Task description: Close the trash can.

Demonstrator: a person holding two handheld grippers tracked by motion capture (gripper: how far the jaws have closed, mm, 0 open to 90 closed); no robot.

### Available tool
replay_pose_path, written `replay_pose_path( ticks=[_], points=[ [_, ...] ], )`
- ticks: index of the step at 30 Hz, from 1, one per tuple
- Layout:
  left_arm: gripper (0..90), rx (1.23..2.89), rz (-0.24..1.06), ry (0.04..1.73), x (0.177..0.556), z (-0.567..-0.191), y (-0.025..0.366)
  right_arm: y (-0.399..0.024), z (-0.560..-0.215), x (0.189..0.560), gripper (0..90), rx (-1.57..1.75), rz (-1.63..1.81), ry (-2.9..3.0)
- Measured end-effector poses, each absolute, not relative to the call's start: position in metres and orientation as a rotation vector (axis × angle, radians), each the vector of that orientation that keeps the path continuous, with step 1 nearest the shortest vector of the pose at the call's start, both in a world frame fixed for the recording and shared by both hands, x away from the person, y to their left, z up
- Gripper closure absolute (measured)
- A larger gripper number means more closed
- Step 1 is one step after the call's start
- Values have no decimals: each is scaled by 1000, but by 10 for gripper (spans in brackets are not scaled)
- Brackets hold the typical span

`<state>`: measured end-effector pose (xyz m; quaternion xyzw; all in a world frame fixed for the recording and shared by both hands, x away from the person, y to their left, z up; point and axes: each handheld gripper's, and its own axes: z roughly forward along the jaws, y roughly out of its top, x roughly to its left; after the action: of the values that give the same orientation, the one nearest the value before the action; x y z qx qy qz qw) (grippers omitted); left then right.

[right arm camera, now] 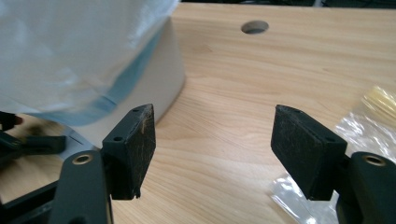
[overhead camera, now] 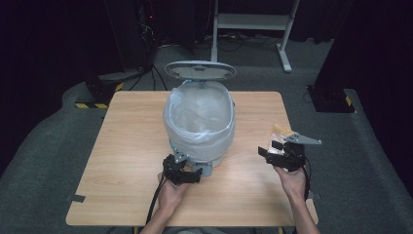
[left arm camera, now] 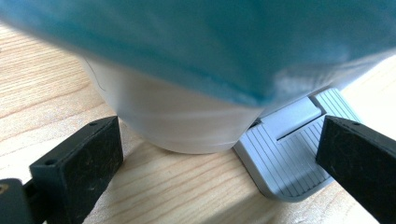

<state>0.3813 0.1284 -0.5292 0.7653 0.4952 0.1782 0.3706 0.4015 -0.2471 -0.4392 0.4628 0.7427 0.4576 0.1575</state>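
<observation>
Bin [overhead camera: 199,124] at table centre, toward far edge; lid [overhead camera: 200,70] up behind it, bag [overhead camera: 195,107] folded over the rim and hanging down the wall. Inside of bin hard to read through the cloudy plastic. In left gripper view, upper bin blurred to a blue-green band; white base [left arm camera: 187,128] sharp below it.

Pedal [left arm camera: 285,154] at bin foot, grey, ribbed, partly hidden in high view behind left gripper [overhead camera: 184,171]. Left gripper low at the pedal, jaws wide apart, nothing between the pads; one jaw to each side of base and pedal, no contact seen. Whether the gripper body presses on the pedal: cannot tell.

Right gripper [overhead camera: 282,152] right of bin, over bare wood, jaws spread, empty. Wrapper [overhead camera: 280,132] just beyond it, clear plastic with a yellow end, partly covered by the gripper in high view and cut off at the frame edge in right gripper view [right arm camera: 369,126].

Table [overhead camera: 131,146]: left half bare, front strip bare, room between bin and right gripper. One cable hole [right arm camera: 255,26] in the top.

Count: 1 bin, 1 lid, 1 bag, 1 pedal, 1 wrapper, 2 grippers.
</observation>
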Motion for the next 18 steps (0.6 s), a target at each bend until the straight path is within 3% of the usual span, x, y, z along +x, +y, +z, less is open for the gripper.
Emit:
replay_pose_path(
  ticks=[18],
  points=[
    [8, 1963, 456, 1271, 381, -529, 128, -262, -464, 407, 272, 1384, 1173, 2097]
  ],
)
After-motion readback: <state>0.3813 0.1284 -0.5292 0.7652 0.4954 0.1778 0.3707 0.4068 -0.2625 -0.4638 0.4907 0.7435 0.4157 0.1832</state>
